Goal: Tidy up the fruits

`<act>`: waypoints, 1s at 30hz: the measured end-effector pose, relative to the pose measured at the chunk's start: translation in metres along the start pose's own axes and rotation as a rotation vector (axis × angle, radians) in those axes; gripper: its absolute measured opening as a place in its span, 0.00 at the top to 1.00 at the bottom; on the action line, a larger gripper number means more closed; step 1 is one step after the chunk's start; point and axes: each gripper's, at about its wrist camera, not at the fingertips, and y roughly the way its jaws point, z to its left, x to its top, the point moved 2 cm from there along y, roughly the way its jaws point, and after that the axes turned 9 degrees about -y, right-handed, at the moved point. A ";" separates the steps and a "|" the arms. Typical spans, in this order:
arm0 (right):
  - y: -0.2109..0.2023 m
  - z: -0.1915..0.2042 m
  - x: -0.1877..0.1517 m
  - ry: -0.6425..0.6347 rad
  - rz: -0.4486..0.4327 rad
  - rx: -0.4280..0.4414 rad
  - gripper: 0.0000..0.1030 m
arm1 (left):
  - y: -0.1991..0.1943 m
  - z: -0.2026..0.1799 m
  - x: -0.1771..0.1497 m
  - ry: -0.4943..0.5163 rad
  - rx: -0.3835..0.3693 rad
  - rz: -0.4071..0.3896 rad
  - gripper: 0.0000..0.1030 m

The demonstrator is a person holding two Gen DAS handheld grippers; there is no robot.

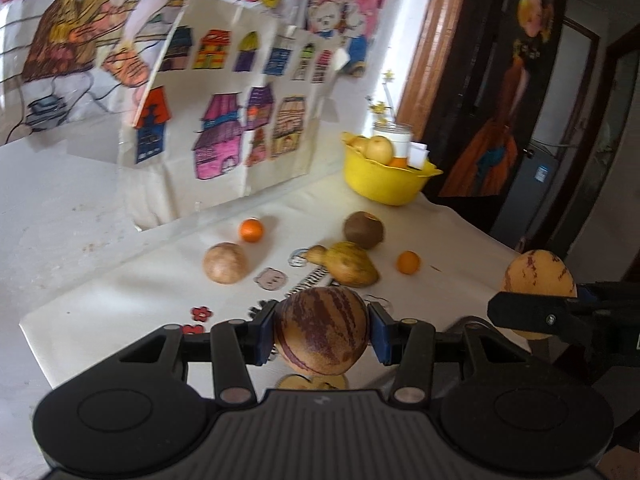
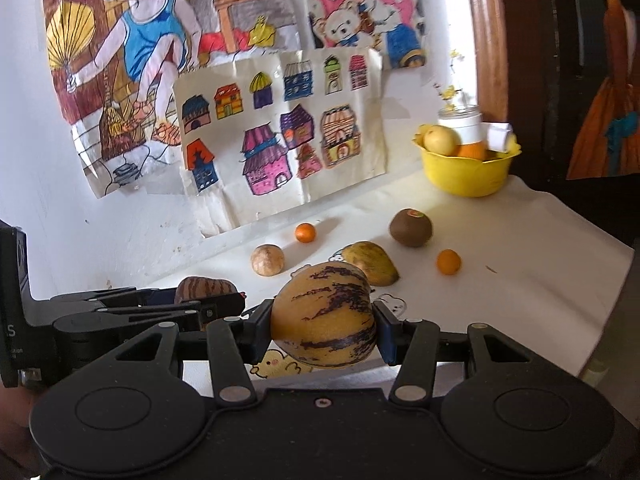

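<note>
My left gripper [image 1: 322, 330] is shut on a round brown-striped melon [image 1: 320, 330], held above the near table edge. My right gripper [image 2: 323, 320] is shut on a yellow melon with purple streaks [image 2: 324, 316]; it also shows at the right of the left wrist view as the yellow melon [image 1: 540, 276]. The left gripper's striped melon [image 2: 204, 288] peeks out at the left of the right wrist view. On the cloth lie a pale round fruit [image 1: 225, 263], two small oranges [image 1: 251, 230] [image 1: 408, 262], a brown kiwi [image 1: 364, 230] and a long yellow fruit [image 1: 352, 264]. A yellow bowl [image 1: 380, 184] holds fruit at the back.
A white jar [image 2: 464, 120] stands behind the bowl. Children's drawings [image 2: 280, 120] cover the wall behind the table. The table's right edge [image 2: 592, 312] drops off near a dark doorway. A printed white cloth [image 1: 120, 312] covers the table.
</note>
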 end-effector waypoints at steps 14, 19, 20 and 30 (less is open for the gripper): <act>-0.052 -0.031 -0.032 0.085 -0.025 -0.083 0.49 | -0.003 -0.050 -0.028 0.077 -0.087 0.056 0.51; -0.054 -0.040 -0.042 0.109 -0.015 -0.093 0.49 | 0.003 -0.058 -0.038 0.085 -0.096 0.085 0.51; -0.053 -0.041 -0.044 0.112 -0.012 -0.094 0.49 | 0.004 -0.059 -0.040 0.088 -0.097 0.091 0.51; -0.035 -0.053 -0.062 0.154 0.030 -0.088 0.49 | 0.017 -0.069 -0.058 0.124 -0.108 0.146 0.51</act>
